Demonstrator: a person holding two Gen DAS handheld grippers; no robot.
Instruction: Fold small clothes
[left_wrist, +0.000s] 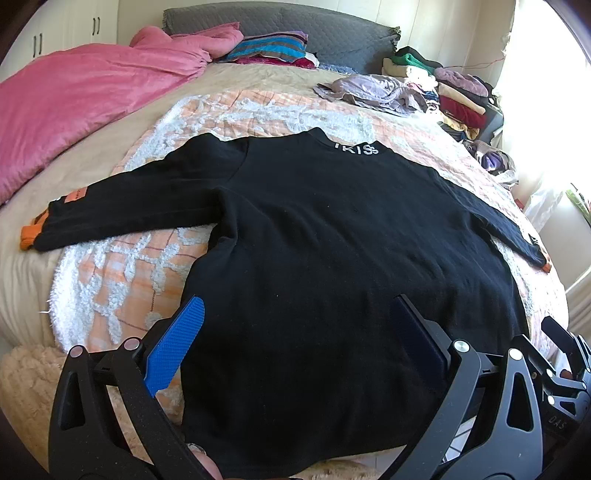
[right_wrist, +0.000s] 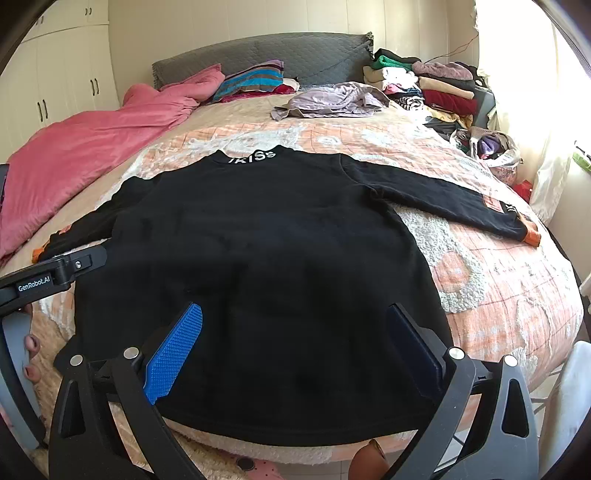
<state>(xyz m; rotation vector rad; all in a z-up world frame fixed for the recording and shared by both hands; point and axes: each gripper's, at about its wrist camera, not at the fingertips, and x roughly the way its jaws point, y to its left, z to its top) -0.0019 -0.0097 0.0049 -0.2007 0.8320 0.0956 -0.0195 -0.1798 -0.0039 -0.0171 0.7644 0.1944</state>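
Bed (left_wrist: 55, 266): fills both views; a peach-and-white quilt (left_wrist: 122, 280) covers the middle.
Pink blanket (left_wrist: 81, 96): bunched at 10 o'clock in the left wrist view, well apart from the work area.
Black sweater (left_wrist: 332, 240): the task's thing. It lies flat on the quilt at centre, collar lettering at 12 o'clock, hem at 6 o'clock at the bed edge. Both sleeves are spread outward, orange cuffs at 9 and 3 o'clock.
Clothes pile (right_wrist: 436, 88): stacked at 1 o'clock near the headboard, with a loose grey garment (right_wrist: 332, 101) just beside it.
Left gripper (left_wrist: 299, 339): fingers wide, nothing between them; it hovers over the lower left part of the sweater, pointing downward and forward.
Right gripper (right_wrist: 299, 343): fingers wide, nothing held; it hovers over the lower right part near the hem at the same downward slant.
Step in hand: the sweater appears laid out and no fold is yet made; this reads as the start of the first fold.
Next move: probably each gripper travels out to a sleeve or side edge, closes on a single layer of cloth, and carries it inward across the body without dragging the rest.
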